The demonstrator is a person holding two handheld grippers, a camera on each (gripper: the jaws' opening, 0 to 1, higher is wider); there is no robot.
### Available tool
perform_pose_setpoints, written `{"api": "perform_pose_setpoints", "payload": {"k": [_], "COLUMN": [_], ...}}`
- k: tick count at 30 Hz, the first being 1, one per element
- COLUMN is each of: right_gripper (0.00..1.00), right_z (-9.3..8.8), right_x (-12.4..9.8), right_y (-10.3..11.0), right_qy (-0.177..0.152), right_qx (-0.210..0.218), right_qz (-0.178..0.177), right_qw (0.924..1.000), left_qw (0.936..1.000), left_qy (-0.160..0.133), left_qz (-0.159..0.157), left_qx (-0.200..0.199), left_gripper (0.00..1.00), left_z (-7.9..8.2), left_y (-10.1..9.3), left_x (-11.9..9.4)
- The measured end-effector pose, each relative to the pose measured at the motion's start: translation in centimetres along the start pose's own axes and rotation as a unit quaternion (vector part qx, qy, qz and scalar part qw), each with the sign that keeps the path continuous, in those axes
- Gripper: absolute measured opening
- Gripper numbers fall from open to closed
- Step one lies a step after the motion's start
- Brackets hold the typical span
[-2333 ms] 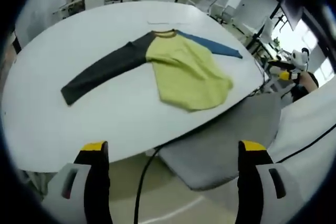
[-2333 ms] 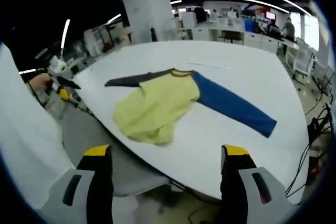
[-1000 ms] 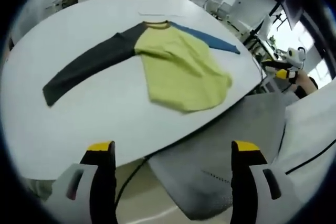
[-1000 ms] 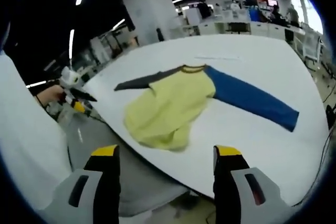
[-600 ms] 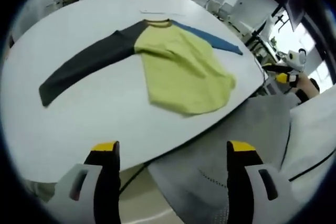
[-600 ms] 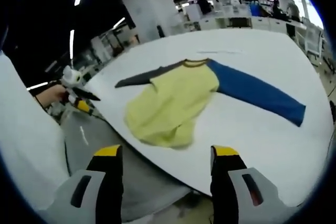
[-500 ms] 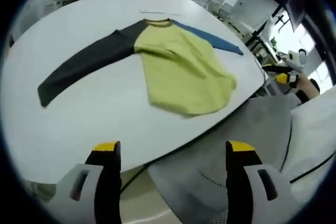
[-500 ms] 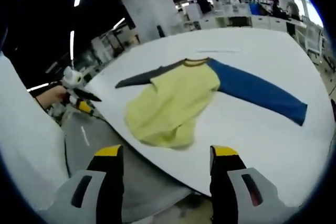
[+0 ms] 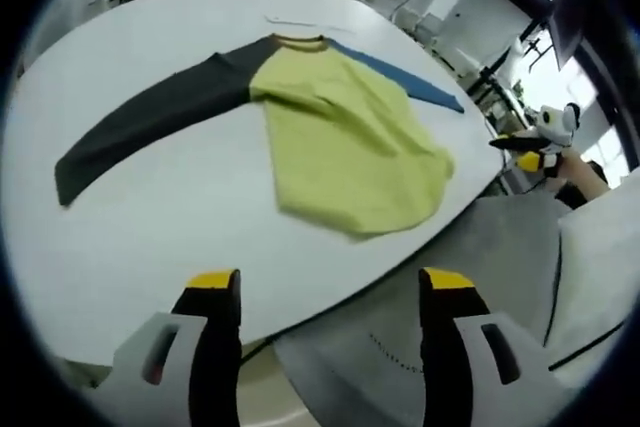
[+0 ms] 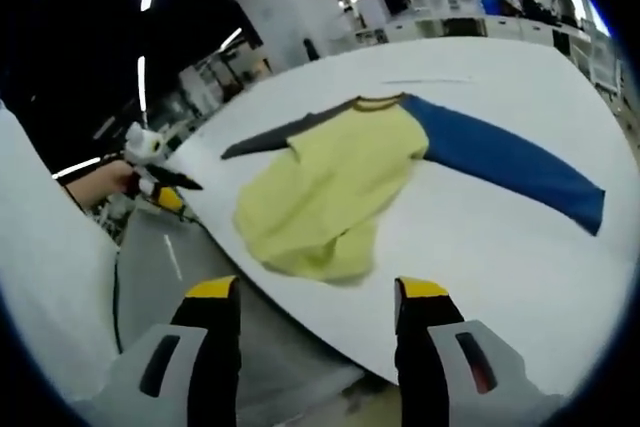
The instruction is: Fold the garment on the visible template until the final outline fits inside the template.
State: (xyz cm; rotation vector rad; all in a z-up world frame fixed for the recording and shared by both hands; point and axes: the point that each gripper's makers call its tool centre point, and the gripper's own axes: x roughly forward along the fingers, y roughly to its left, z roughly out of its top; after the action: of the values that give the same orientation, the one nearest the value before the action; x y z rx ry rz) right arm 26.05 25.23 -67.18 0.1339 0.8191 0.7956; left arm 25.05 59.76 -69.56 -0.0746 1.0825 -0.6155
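Observation:
A long-sleeved shirt lies spread on the white table, its yellow-green body rumpled near the front edge. One sleeve is dark grey, the other blue. In the right gripper view the same body sits between the blue sleeve and the dark sleeve. A thin pale line marks the table beyond the collar. My left gripper is open, off the table's near edge. My right gripper is open too, short of the shirt's hem. Neither touches the cloth.
Grey fabric and white cloth fill the space below the table edge. The right gripper, held in a hand, shows at the side; the left one likewise. Desks and chairs stand far behind the table.
Both views have crept a little closer to the table and shirt. The shirt lies as before, and both grippers have stayed open.

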Motion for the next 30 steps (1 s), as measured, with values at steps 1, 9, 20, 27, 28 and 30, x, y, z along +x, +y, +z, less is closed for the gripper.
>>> {"api": "perform_pose_setpoints", "payload": {"k": [1,9,20,27,28,30], "right_gripper": [0.62,0.60,0.57,0.52,0.51,0.51], "right_z": [0.0,-0.5,-0.4,-0.5,-0.5,-0.7], "right_x": [0.0,1.1,2.5,3.0,3.0,3.3], "right_y": [0.0,-0.5,-1.0,-2.0,-2.0,-2.2], "right_qy": [0.000,0.006,0.018,0.021,0.021,0.024], "right_qx": [0.000,0.007,0.002,0.007,0.007,0.009], "right_qz": [0.000,0.011,0.021,0.023,0.023,0.023], "right_qw": [1.0000,0.9999,0.9996,0.9995,0.9995,0.9994], "left_qw": [1.0000,1.0000,1.0000,1.0000,1.0000,1.0000], "left_qy": [0.001,0.005,-0.004,0.000,-0.001,-0.002], "left_qz": [0.000,0.003,0.006,0.005,0.006,0.005], "left_qx": [0.000,-0.001,-0.003,-0.003,-0.004,-0.004], "left_gripper": [0.69,0.68,0.63,0.61,0.61,0.60], "left_z": [0.0,0.1,0.5,0.4,0.4,0.5], "left_y": [0.1,0.7,1.7,2.5,2.5,2.6], "left_x": [0.1,0.9,1.9,2.4,2.4,2.6]}}
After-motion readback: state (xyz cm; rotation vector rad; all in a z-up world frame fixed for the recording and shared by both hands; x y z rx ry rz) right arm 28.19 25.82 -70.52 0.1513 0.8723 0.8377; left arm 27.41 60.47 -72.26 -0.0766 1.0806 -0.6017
